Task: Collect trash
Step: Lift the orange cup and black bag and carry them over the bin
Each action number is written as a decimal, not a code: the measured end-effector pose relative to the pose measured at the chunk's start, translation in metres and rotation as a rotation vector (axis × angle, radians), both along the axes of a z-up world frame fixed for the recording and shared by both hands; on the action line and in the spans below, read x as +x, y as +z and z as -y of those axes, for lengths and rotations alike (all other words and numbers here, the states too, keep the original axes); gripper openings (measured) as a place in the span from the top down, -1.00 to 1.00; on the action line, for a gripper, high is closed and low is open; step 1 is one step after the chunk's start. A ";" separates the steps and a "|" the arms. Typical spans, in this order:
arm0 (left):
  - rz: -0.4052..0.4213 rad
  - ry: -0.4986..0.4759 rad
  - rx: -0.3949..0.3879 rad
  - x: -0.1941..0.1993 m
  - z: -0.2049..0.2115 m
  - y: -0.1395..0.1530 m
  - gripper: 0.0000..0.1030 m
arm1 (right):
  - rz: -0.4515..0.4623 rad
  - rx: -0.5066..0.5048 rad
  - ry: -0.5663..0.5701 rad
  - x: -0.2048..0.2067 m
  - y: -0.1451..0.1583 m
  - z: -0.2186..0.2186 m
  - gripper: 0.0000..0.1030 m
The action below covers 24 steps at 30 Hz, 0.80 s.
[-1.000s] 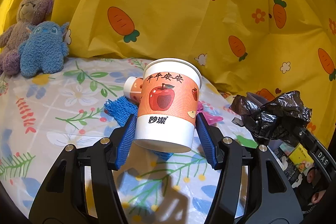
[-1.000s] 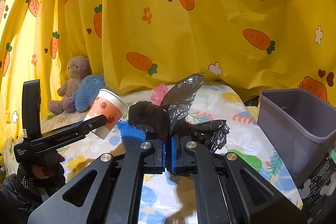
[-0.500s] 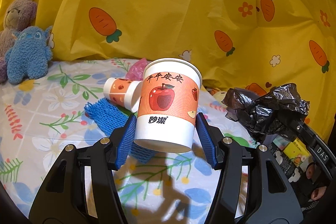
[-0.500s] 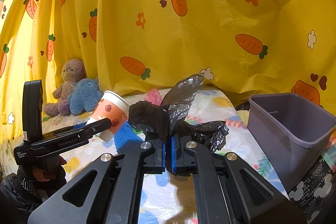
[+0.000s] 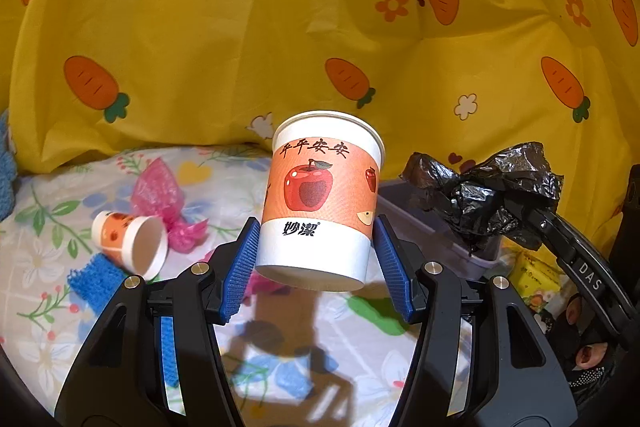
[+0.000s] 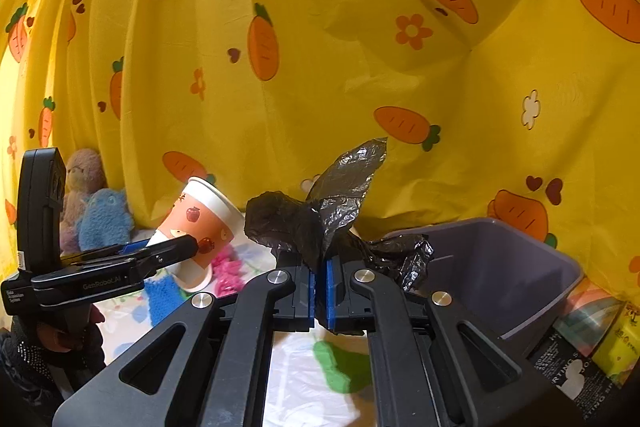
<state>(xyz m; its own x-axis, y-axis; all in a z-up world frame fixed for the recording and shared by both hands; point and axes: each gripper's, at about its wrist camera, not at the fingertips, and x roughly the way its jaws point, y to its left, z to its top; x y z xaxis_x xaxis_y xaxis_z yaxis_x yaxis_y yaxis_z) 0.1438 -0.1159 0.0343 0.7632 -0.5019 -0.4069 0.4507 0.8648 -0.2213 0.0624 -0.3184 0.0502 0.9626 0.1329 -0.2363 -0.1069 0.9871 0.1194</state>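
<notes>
Smooth paper cup [image 5: 320, 199], crinkled glossy black plastic bag [image 6: 320, 219], matt yellow cloth curtain [image 5: 280, 47]

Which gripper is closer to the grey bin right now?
Right. The right gripper, shut on the black bag, sits beside the grey bin. The left gripper, holding the apple cup, is farther over the floral sheet.

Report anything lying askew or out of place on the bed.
A small paper cup lies tipped on its side, mouth open, beside a crumpled pink wrapper and a blue mesh scrap on the floral sheet: loose litter, not binned.
</notes>
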 end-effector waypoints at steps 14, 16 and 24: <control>-0.021 -0.213 0.000 0.048 0.137 0.004 -0.11 | 0.000 -0.024 -0.281 0.023 0.003 0.075 0.90; -0.022 -0.232 0.011 0.051 0.150 0.003 -0.11 | -0.011 -0.023 -0.303 0.025 -0.001 0.083 0.90; -0.028 -0.278 0.029 0.060 0.185 -0.001 -0.11 | -0.050 -0.003 -0.351 0.033 -0.014 0.107 0.90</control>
<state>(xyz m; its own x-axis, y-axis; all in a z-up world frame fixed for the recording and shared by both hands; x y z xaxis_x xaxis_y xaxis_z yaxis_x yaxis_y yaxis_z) 0.2040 -0.3008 0.0330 0.5862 -0.6786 -0.4426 0.6658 0.7147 -0.2140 0.0956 -0.4249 0.0367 0.9369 -0.2043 -0.2837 0.2443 0.9631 0.1132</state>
